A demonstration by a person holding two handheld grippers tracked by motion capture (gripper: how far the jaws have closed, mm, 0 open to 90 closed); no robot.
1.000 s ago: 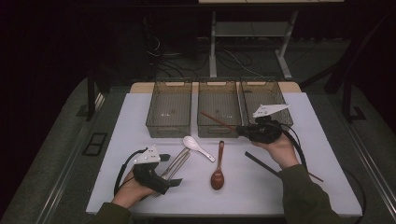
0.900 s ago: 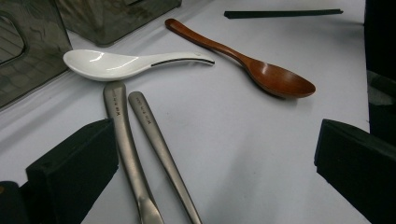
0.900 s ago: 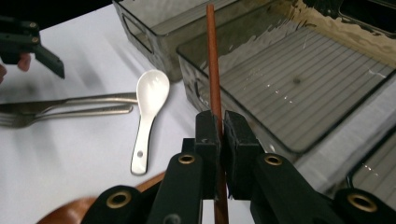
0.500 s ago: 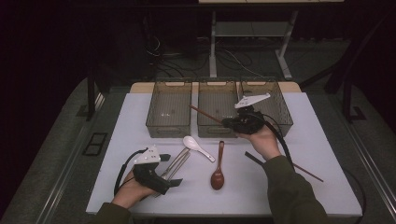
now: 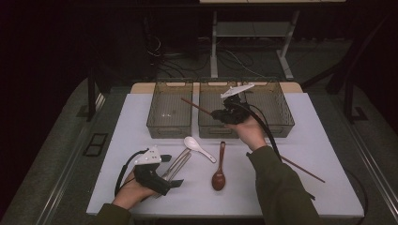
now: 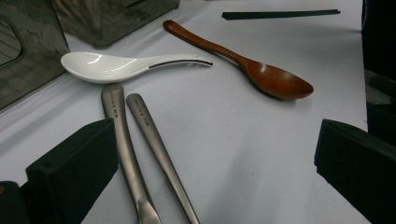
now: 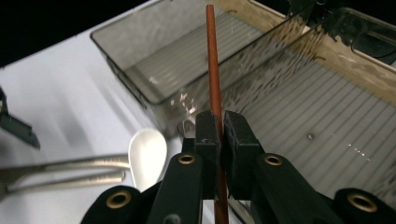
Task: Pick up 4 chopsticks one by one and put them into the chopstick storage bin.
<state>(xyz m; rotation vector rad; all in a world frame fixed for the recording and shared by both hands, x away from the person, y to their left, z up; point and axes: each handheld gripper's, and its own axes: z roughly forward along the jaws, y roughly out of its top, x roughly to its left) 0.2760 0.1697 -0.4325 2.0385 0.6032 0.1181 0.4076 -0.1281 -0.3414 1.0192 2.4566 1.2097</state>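
My right gripper (image 5: 215, 114) hovers over the front of the middle smoked bin (image 5: 220, 126), shut on a red-brown chopstick (image 5: 195, 105) that points up-left across the gap to the left bin (image 5: 170, 124). In the right gripper view the jaws pinch the chopstick (image 7: 214, 70) near its middle. My left gripper (image 5: 172, 171) rests open on the white mat at the front left. Two metal handles (image 6: 140, 140) lie between its jaws, nearer the left one. Beyond them lie a white ceramic spoon (image 6: 116, 65) and a brown wooden spoon (image 6: 261, 70).
A third bin (image 5: 277, 110) stands at the back right. A second red-brown chopstick (image 5: 305, 171) lies on the mat to the right of the person's right forearm. A black chopstick (image 6: 280, 14) lies past the wooden spoon. The mat's edges border a darker table.
My right gripper has carried the chopstick left and away from the person, from the right bin's front to the middle bin. The left gripper has stayed put.
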